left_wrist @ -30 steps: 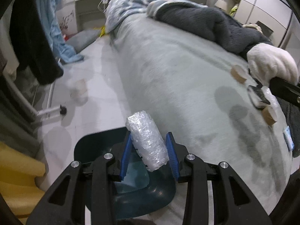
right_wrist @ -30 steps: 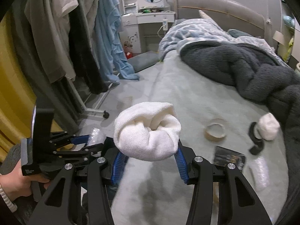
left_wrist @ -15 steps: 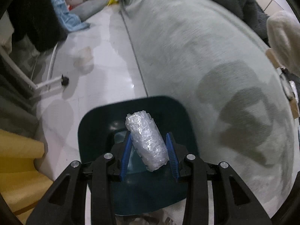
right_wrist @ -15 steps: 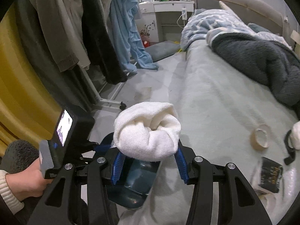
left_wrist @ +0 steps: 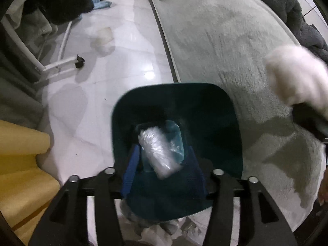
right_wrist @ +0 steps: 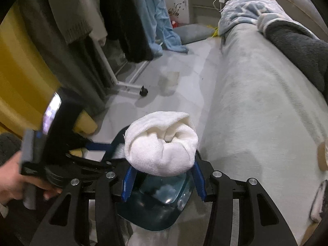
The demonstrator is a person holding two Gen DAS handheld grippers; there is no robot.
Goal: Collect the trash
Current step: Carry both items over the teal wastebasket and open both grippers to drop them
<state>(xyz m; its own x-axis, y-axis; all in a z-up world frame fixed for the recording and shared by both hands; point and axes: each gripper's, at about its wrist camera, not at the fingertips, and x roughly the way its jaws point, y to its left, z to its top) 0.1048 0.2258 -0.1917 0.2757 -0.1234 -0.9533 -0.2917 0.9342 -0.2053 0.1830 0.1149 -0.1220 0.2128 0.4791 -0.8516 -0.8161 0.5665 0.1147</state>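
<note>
My left gripper (left_wrist: 163, 155) hangs right over the dark teal trash bin (left_wrist: 229, 110) with its jaws spread wide. The wad of clear bubble wrap (left_wrist: 157, 153) is loose between the fingers, blurred, dropping into the bin. My right gripper (right_wrist: 163, 160) is shut on a balled white cloth (right_wrist: 162, 143) and holds it above the same bin (right_wrist: 155, 215). The cloth also shows blurred at the right of the left wrist view (left_wrist: 297, 75). The left gripper's body (right_wrist: 51, 139) shows at the left of the right wrist view.
The bin stands on the pale tiled floor (left_wrist: 114, 65) against the side of the grey-green bed (left_wrist: 235, 47). A clothes rack foot with a castor (left_wrist: 80, 63) and hanging clothes (right_wrist: 127, 20) are left. A tape roll (right_wrist: 322, 155) lies on the bed. Crumpled paper (left_wrist: 164, 231) lies by the bin.
My left gripper has moved over the bin, opened and let go of the bubble wrap. My right gripper has carried the white cloth left to above the bin.
</note>
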